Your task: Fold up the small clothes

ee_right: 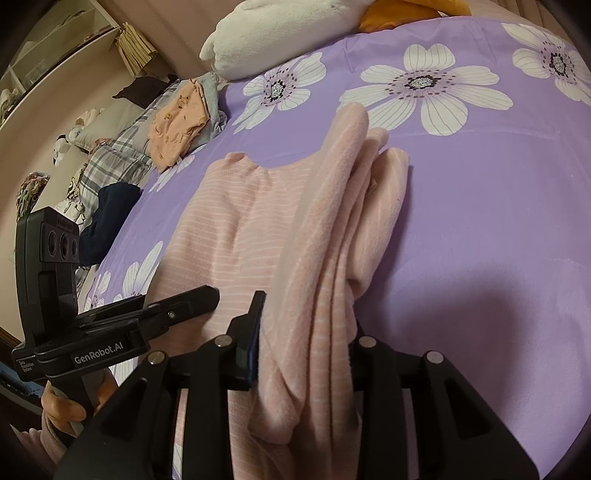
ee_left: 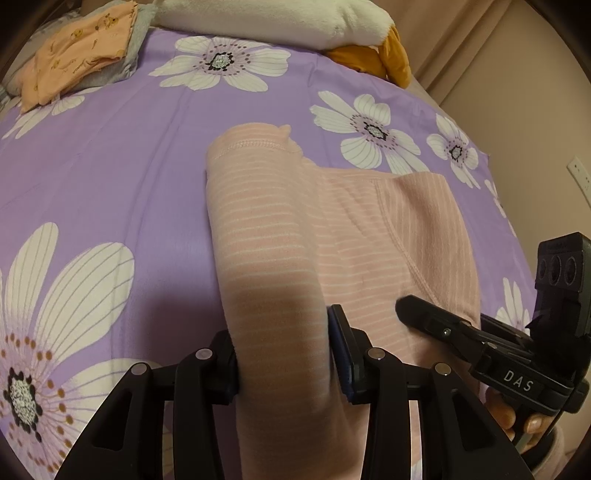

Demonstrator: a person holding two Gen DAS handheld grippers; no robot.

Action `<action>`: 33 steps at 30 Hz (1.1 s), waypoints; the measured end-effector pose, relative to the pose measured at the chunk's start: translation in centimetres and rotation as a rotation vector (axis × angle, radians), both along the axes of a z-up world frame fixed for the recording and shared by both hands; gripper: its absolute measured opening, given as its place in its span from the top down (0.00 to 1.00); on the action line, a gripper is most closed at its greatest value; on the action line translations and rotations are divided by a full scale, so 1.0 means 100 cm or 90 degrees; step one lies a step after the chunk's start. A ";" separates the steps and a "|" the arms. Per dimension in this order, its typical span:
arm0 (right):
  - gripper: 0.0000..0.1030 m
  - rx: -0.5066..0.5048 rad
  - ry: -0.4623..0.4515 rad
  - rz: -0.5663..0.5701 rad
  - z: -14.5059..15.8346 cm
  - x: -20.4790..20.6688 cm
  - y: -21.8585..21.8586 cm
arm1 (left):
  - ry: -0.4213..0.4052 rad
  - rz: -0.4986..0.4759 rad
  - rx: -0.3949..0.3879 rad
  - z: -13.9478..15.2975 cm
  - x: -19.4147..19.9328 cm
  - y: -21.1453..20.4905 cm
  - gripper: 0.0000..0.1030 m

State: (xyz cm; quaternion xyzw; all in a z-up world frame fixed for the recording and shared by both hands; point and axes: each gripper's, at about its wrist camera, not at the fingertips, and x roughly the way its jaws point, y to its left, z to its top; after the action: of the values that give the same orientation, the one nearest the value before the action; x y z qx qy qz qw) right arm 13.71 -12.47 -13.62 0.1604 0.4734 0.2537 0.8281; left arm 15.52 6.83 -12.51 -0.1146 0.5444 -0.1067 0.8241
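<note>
A pink garment with thin white stripes lies on the purple flowered bedspread. My left gripper is shut on its left edge, with a fold of the cloth raised between the jaws. My right gripper is shut on the bunched right side of the same garment. Each gripper shows in the other's view, the right one at the lower right and the left one at the lower left.
A folded orange garment on grey cloth lies at the far left of the bed, also in the right wrist view. A white and orange plush toy lies along the far edge. Plaid bedding and clutter sit beyond the bed's left side.
</note>
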 end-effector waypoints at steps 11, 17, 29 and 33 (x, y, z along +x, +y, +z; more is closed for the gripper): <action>0.65 -0.001 0.005 -0.002 -0.003 0.002 -0.003 | 0.003 0.003 -0.005 -0.001 -0.001 0.001 0.62; 0.65 0.000 0.006 -0.002 -0.003 0.003 -0.003 | 0.003 0.003 -0.005 -0.001 -0.001 0.001 0.62; 0.65 0.000 0.007 -0.002 -0.003 0.003 -0.003 | 0.004 0.003 -0.005 -0.001 -0.001 0.001 0.62; 0.65 0.000 0.007 -0.001 -0.004 0.003 -0.004 | 0.004 0.003 -0.005 -0.001 -0.001 0.001 0.62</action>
State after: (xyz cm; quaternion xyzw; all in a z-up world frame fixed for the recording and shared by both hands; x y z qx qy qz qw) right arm 14.05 -12.83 -14.01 0.1624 0.4780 0.2521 0.8256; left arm 15.43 6.92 -12.59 -0.1199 0.5463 -0.1065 0.8221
